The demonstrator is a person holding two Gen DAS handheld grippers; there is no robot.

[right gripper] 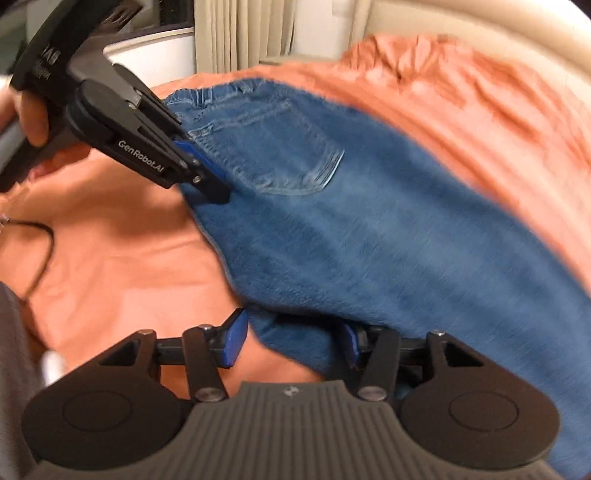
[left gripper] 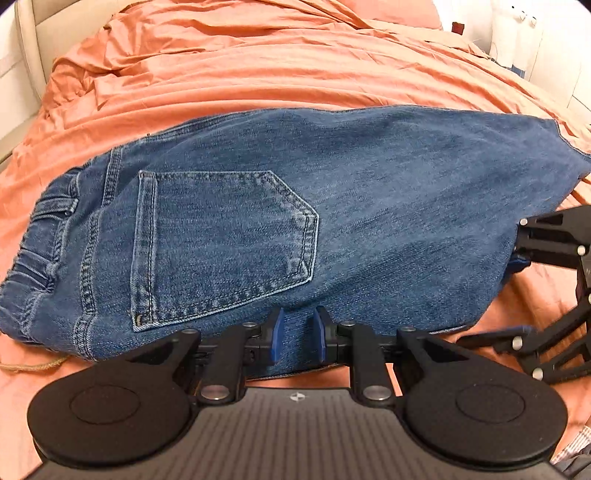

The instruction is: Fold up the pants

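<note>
Blue denim pants point(left gripper: 295, 229) lie folded on the orange bedsheet point(left gripper: 258, 74), back pocket point(left gripper: 221, 243) up, waistband at the left. My left gripper point(left gripper: 298, 338) is at the near edge of the pants, its blue pads a little apart with denim between them. It shows in the right wrist view point(right gripper: 210, 181), fingers on the denim edge. My right gripper point(right gripper: 291, 341) is open, its jaws wide, with the pants' near edge point(right gripper: 369, 240) between them. It shows at the right in the left wrist view point(left gripper: 524, 291).
The bed's cream padded frame point(right gripper: 480, 40) runs behind. Curtains point(right gripper: 240, 33) hang beyond the bed. A dark cable point(right gripper: 44, 236) lies on the sheet at the left. White furniture point(left gripper: 524, 40) stands at the far right.
</note>
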